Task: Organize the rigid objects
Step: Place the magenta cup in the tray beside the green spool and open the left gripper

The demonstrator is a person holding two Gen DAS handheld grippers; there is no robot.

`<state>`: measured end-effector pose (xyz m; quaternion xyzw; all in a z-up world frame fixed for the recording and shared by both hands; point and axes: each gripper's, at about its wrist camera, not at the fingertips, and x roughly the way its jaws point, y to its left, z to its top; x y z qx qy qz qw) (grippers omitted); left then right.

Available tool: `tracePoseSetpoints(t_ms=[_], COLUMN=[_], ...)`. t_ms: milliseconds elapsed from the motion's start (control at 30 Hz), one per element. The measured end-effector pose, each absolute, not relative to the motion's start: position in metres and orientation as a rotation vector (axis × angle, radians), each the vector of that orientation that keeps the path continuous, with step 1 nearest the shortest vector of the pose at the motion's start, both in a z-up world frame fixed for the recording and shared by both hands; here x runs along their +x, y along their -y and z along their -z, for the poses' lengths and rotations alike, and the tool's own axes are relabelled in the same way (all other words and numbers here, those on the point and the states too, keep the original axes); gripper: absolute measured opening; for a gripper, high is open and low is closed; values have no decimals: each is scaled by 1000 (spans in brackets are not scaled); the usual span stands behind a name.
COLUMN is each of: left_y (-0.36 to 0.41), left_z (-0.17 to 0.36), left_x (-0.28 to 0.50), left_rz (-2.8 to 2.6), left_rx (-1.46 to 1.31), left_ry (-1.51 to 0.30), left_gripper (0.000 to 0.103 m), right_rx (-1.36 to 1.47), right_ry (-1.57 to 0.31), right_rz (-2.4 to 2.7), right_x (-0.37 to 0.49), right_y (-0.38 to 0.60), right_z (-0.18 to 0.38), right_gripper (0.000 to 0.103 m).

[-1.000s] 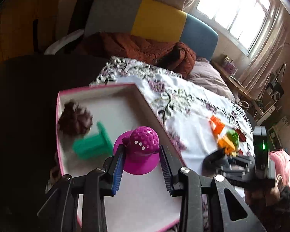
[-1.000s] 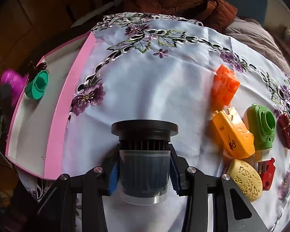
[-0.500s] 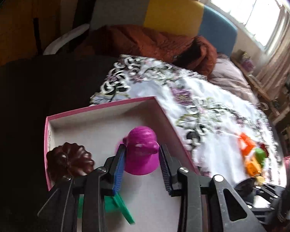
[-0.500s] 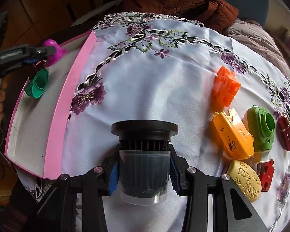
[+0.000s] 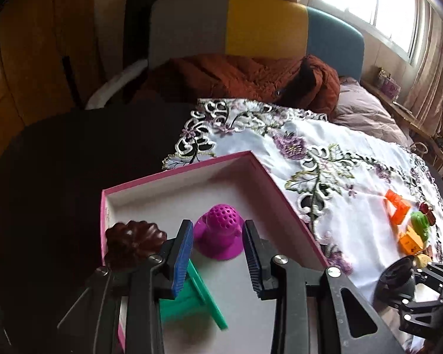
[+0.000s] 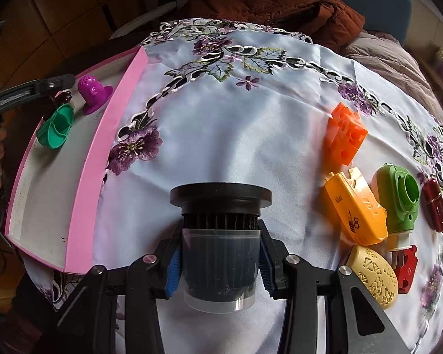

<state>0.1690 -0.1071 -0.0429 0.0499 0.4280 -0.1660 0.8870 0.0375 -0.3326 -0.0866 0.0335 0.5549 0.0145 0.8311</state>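
Crowded far corner of the tray and crowded right edge of the cloth; open room between them.

In the pink tray (image 6: 82, 177), the magenta cone (image 5: 220, 234), the brown ridged piece (image 5: 133, 240) and the green spool (image 5: 192, 301) cluster at one end, and the tray's raised wall borders them; the near stretch of its floor lies bare. On the surface, the white embroidered cloth (image 6: 236, 124) is open from the tray wall across to the orange block (image 6: 344, 135). Beyond that, the yellow-orange shell (image 6: 354, 209), green nozzle piece (image 6: 398, 200), dark red capsule (image 6: 435, 206), red clip (image 6: 406, 268) and cream perforated piece (image 6: 372, 280) lie packed close together, with little gap between them.
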Motion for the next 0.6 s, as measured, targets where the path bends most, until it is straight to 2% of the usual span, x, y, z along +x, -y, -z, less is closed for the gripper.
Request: tracePoseSetpoints(t_ms=[600], left_y=[77], left_z=[11], left_x=[72], left_rz=[376], left_rx=[50], left_ry=[-831], left_gripper=[34], right_rx=[40], right_ry=[-1167], right_rz=[-30], right_x=[37], right_y=[330], right_z=[88], right_gripper=[44])
